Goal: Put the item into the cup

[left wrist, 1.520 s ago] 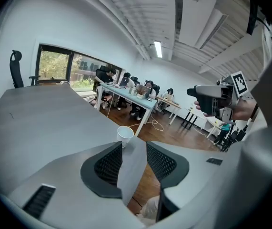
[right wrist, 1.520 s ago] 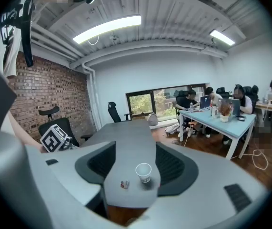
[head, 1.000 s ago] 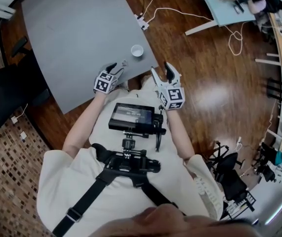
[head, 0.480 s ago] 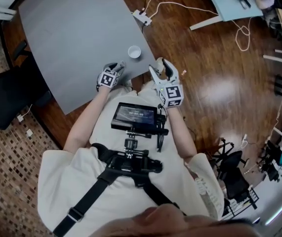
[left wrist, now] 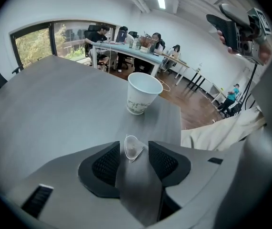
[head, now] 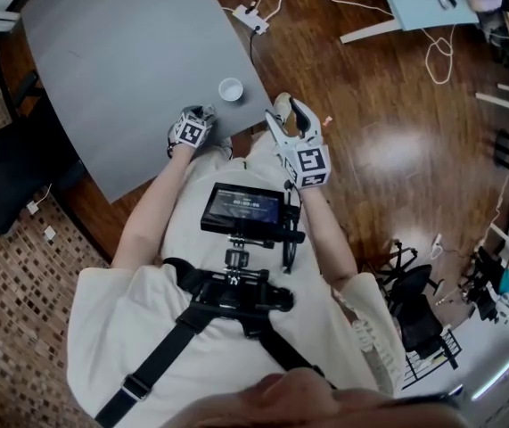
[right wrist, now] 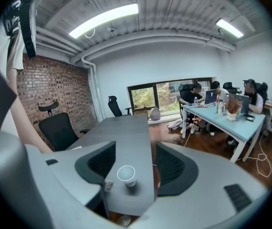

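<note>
Closest in, my left gripper [left wrist: 134, 147] has its jaws closed onto a small clear plastic piece [left wrist: 132, 151], pinched between the two dark ribbed pads [left wrist: 108, 163]. The gripper sits low over the near edge of the grey table [left wrist: 55, 109]; I can't tell whether the piece touches the surface. Just past the jaws, a white paper cup [left wrist: 142, 93] stands upright, mouth open, near the table's corner and apart from the held piece. My right gripper [right wrist: 136, 151] hangs higher, beside that corner and off the table's edge, its jaws spread wide with nothing between them. Looking down through that gap, I see the cup on the table below, with the left gripper just beside it. The wooden floor [head: 370, 105] runs past the table. Farther back stand a black office chair [right wrist: 59, 128] by a brick wall [right wrist: 55, 80] and a light-blue desk [right wrist: 231, 120] with people seated at it.
</note>
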`<state>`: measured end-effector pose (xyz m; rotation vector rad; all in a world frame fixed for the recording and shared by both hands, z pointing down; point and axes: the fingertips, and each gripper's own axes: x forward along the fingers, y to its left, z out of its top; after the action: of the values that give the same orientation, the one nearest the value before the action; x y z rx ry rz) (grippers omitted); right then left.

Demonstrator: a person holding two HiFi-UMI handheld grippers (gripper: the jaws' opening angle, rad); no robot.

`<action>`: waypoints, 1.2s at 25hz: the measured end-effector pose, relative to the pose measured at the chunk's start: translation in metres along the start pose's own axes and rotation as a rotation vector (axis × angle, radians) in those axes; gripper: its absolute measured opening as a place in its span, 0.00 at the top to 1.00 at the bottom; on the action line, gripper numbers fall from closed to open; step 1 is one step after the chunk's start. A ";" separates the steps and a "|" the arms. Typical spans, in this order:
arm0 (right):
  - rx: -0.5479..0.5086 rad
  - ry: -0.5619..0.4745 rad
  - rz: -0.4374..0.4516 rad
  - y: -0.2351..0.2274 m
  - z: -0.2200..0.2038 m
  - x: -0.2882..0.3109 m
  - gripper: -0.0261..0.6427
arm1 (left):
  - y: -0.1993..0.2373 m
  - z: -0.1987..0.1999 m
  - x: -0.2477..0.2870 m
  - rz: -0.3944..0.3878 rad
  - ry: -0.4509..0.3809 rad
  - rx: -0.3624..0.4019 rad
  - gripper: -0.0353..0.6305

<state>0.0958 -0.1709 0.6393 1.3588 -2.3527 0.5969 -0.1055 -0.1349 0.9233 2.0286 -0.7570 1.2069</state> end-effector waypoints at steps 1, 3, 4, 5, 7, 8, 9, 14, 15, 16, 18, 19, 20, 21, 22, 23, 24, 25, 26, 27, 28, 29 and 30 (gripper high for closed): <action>0.000 0.001 0.001 -0.002 0.000 0.001 0.54 | 0.002 -0.003 0.002 0.006 0.006 -0.002 0.66; 0.005 0.000 0.002 -0.003 0.001 0.002 0.54 | 0.007 -0.007 0.004 0.018 0.009 -0.002 0.66; 0.007 -0.001 0.002 -0.004 0.002 0.003 0.54 | 0.008 -0.008 0.004 0.023 0.006 0.000 0.68; 0.007 -0.003 0.003 -0.004 0.002 0.003 0.54 | 0.009 -0.007 0.004 0.026 -0.001 0.002 0.72; 0.006 -0.001 0.007 -0.004 0.001 0.004 0.54 | 0.010 -0.005 0.004 0.027 -0.013 0.008 0.78; 0.006 0.002 0.009 -0.004 -0.001 0.005 0.54 | 0.010 -0.005 0.005 0.025 -0.015 0.009 0.83; 0.006 0.004 0.010 -0.004 -0.002 0.006 0.54 | 0.010 -0.006 0.005 0.023 -0.014 0.009 0.87; 0.015 -0.001 0.014 -0.003 -0.005 0.006 0.54 | 0.013 -0.001 -0.005 0.038 -0.039 -0.004 0.94; 0.017 -0.001 0.014 -0.004 -0.006 0.007 0.54 | 0.013 0.005 -0.012 0.040 -0.060 -0.011 0.94; 0.021 0.001 0.013 -0.004 -0.008 0.007 0.54 | 0.012 0.014 -0.020 0.037 -0.084 -0.021 0.94; 0.030 0.003 0.011 -0.005 -0.011 0.009 0.54 | 0.010 0.035 -0.040 0.031 -0.146 -0.029 0.94; 0.035 0.003 0.010 -0.005 -0.012 0.010 0.54 | 0.008 0.047 -0.051 0.028 -0.179 -0.021 0.94; 0.039 0.003 0.009 -0.005 -0.013 0.010 0.54 | 0.005 0.060 -0.062 0.024 -0.210 -0.006 0.94; 0.043 0.003 0.007 -0.006 -0.014 0.011 0.54 | 0.000 0.072 -0.073 0.021 -0.239 0.015 0.94; 0.046 0.003 0.006 -0.006 -0.015 0.011 0.54 | -0.004 0.083 -0.082 0.019 -0.264 0.038 0.94; 0.049 0.004 0.004 -0.006 -0.016 0.011 0.54 | -0.009 0.094 -0.090 0.018 -0.285 0.061 0.94; 0.051 0.004 0.002 -0.007 -0.017 0.011 0.54 | -0.014 0.104 -0.096 0.017 -0.300 0.084 0.94; 0.053 0.005 0.001 -0.007 -0.018 0.011 0.54 | -0.019 0.112 -0.099 0.015 -0.308 0.107 0.94; 0.054 0.006 -0.001 -0.008 -0.019 0.010 0.54 | -0.024 0.119 -0.099 0.008 -0.308 0.130 0.94; 0.055 0.006 -0.003 -0.009 -0.020 0.010 0.54 | -0.029 0.124 -0.097 -0.007 -0.299 0.149 0.94; 0.055 0.005 -0.005 -0.009 -0.020 0.009 0.54 | -0.034 0.128 -0.092 -0.025 -0.284 0.166 0.94; 0.056 0.004 -0.007 -0.010 -0.020 0.009 0.54 | -0.039 0.130 -0.086 -0.041 -0.264 0.180 0.94; 0.056 0.005 -0.010 -0.011 -0.021 0.009 0.54 | -0.042 0.132 -0.079 -0.053 -0.242 0.191 0.94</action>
<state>0.1029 -0.1714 0.6637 1.3907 -2.3404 0.6676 -0.0373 -0.1984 0.7940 2.3679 -0.7180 1.0492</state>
